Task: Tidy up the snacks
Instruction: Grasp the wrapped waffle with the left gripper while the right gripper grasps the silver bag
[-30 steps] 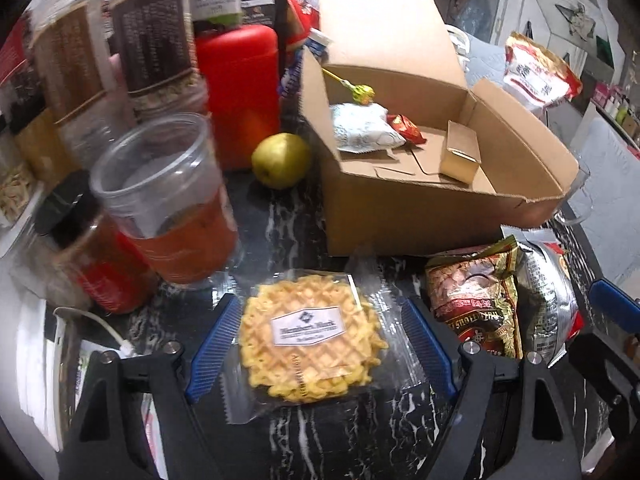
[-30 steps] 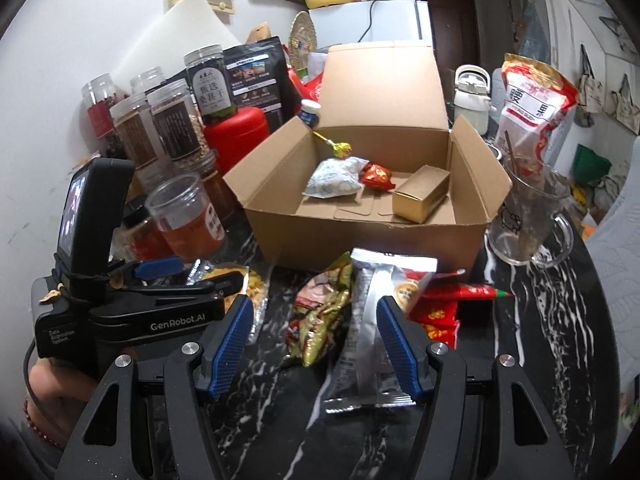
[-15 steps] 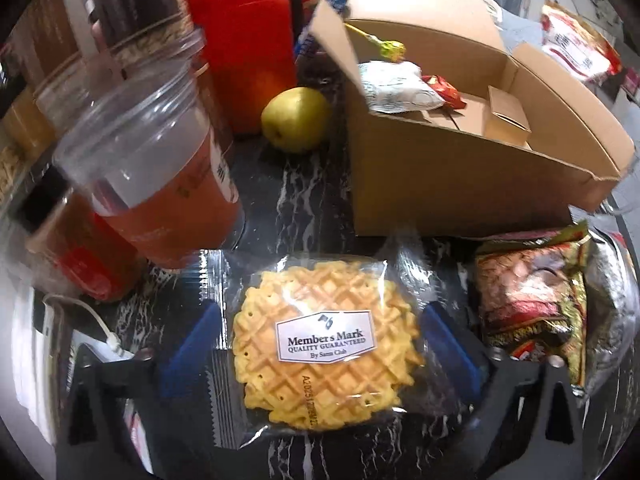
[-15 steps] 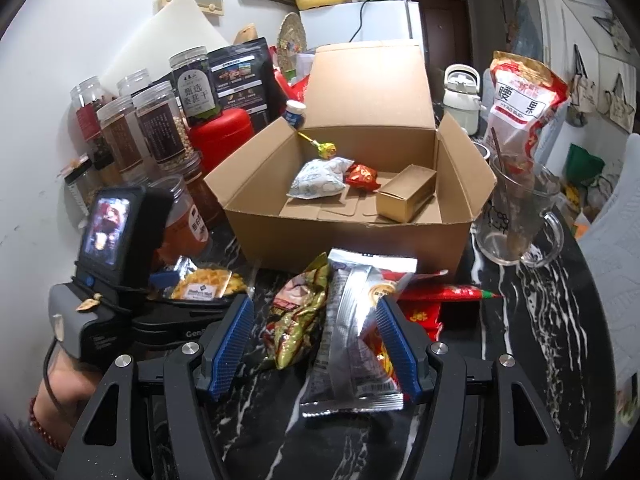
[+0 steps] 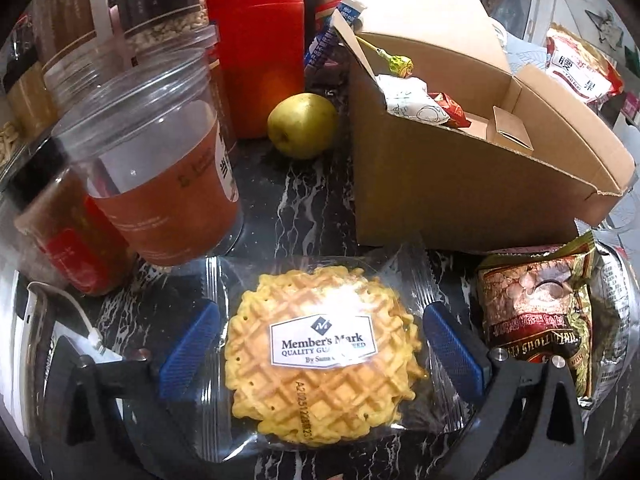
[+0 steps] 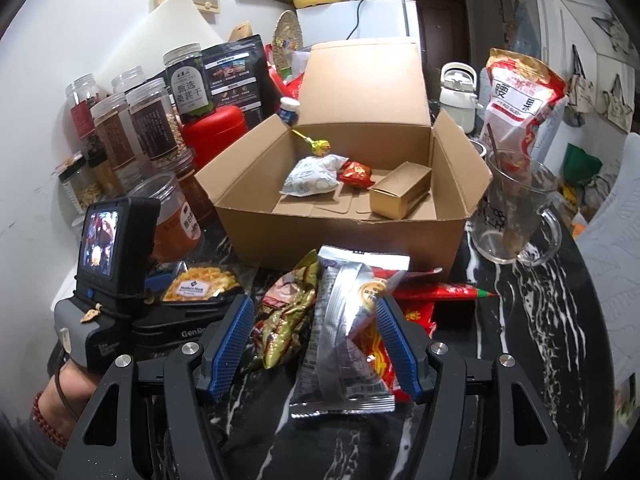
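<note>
One wrapped waffle lies between the left gripper's wide fingers; four snacks sit in one cardboard box.

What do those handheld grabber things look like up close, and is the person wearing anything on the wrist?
Each gripper has black plastic arms, silver bolts and ribbed blue fingers. The left gripper has a small screen and white lettering. The left hand wears a red bead bracelet and a grey sleeve.
</note>
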`<state>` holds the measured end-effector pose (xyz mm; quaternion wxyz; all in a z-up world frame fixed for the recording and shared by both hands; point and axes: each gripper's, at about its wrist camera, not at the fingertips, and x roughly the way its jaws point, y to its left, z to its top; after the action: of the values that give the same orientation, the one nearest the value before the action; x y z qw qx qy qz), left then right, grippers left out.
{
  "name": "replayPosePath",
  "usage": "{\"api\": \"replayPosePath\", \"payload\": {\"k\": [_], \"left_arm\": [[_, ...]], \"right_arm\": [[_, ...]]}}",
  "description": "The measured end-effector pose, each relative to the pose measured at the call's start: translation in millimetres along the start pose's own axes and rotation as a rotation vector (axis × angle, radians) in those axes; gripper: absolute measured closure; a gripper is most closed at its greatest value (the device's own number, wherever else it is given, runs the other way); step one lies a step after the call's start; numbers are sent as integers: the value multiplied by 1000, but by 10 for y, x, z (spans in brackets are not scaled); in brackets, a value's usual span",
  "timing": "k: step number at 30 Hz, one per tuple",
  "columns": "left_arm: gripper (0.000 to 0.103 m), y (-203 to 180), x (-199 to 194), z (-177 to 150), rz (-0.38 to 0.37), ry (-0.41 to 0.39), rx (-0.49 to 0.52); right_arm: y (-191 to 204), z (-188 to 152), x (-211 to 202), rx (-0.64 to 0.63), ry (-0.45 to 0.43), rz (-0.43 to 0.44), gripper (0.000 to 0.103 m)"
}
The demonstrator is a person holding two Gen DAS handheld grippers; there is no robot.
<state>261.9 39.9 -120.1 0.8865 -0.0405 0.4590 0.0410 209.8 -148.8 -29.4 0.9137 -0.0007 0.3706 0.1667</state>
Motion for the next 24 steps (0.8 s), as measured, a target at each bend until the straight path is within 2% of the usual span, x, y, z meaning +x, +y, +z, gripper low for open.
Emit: {"api": "replayPosePath", "payload": {"k": [3,8,14,17,18,24], "left_arm": [[0,89,44,-24,-45,1,-31],[0,-1,68,-52,-28,1,57],[1,-20,64,-30,-52,22,86],[19,-95,18,-30,-66,12,106],[28,-115,-14,-48,-73,6,109],[43,-199,-159,-141,-89,-44,130]], "right_arm": [[-14,0,-9,8,-4,1,39],[-4,-14,-37,11,-11,1,39],[-30,-33,-78,18,-16,-4,39],[-84,-65,-90,32,-8,-9,39],[-100,-74,-92,35,-5,-10,39],[-205,-145,-99,59,15,-21,39]]}}
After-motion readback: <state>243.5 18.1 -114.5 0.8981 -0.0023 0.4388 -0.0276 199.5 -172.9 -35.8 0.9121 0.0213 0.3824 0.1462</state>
